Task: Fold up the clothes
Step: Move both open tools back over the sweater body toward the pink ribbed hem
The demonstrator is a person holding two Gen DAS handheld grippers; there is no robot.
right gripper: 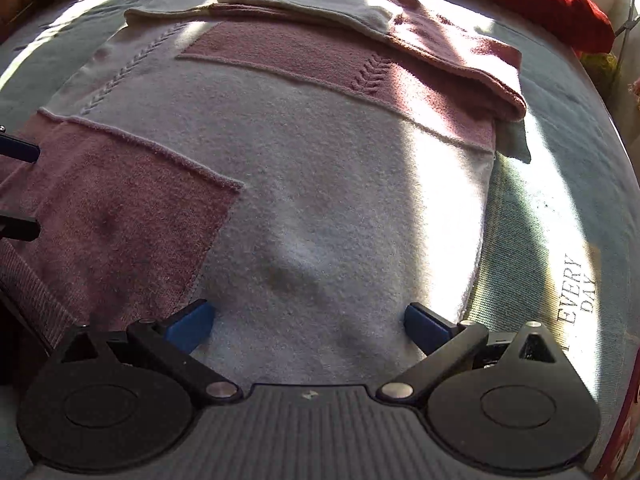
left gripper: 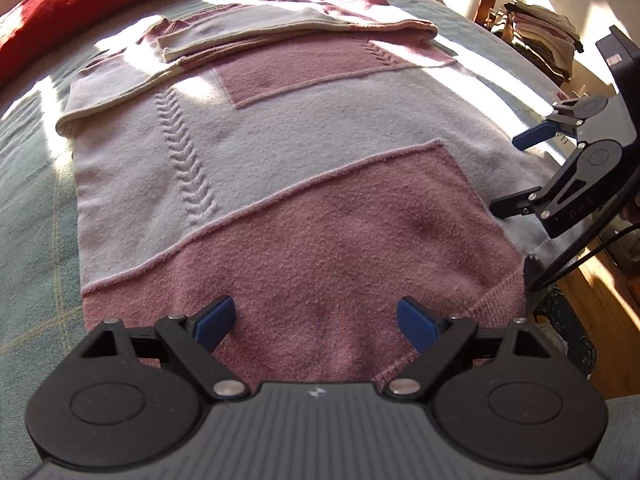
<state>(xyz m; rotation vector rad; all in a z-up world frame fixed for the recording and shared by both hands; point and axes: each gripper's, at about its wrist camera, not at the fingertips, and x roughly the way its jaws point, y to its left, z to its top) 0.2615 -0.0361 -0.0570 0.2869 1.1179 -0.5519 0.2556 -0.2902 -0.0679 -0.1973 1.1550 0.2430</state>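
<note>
A pink and pale patchwork sweater lies flat on the bed, its sleeves folded across the chest at the far end. My left gripper stands open over the pink panel near the hem, with only flat knit between its blue pads. At the right edge of this view my right gripper is open beside the sweater's side. In the right wrist view the right gripper hovers open over the pale part of the sweater. The left gripper's fingertips show at the left edge.
A pale green blanket printed with "EVERY DAY" covers the bed. A red cushion lies at the head end. A stack of folded clothes sits beyond the bed at the right, above a wooden floor.
</note>
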